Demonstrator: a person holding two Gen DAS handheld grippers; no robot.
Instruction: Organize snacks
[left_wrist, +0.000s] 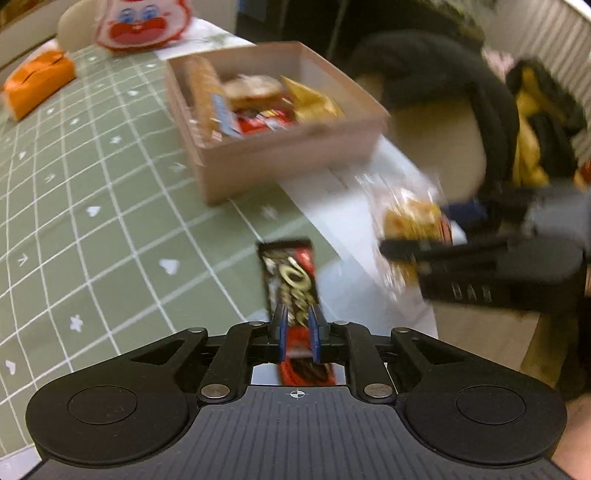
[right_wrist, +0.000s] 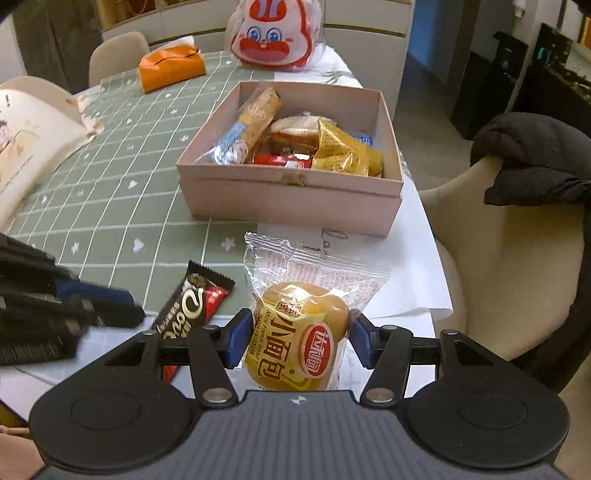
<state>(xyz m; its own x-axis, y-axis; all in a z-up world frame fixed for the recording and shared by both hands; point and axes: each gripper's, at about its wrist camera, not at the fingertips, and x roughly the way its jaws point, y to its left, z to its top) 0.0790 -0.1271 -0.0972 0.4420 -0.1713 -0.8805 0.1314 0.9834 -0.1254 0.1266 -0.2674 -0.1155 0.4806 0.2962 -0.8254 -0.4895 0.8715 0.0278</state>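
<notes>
My left gripper (left_wrist: 297, 325) is shut on a dark chocolate bar (left_wrist: 291, 280), held above the table's near edge; the bar also shows in the right wrist view (right_wrist: 192, 306). My right gripper (right_wrist: 295, 339) is shut on a clear pack of mini French bread (right_wrist: 303, 325), also seen blurred in the left wrist view (left_wrist: 413, 218). A pink cardboard box (right_wrist: 291, 192) holding several snacks stands ahead on the green checked tablecloth (right_wrist: 122, 192); it also shows in the left wrist view (left_wrist: 288, 155).
An orange tissue pack (right_wrist: 171, 70) and a rabbit-face bag (right_wrist: 275, 35) lie at the far end. A beige chair (right_wrist: 517, 258) with a black coat (right_wrist: 535, 158) stands right of the table. A white paper bag (right_wrist: 33, 136) sits left.
</notes>
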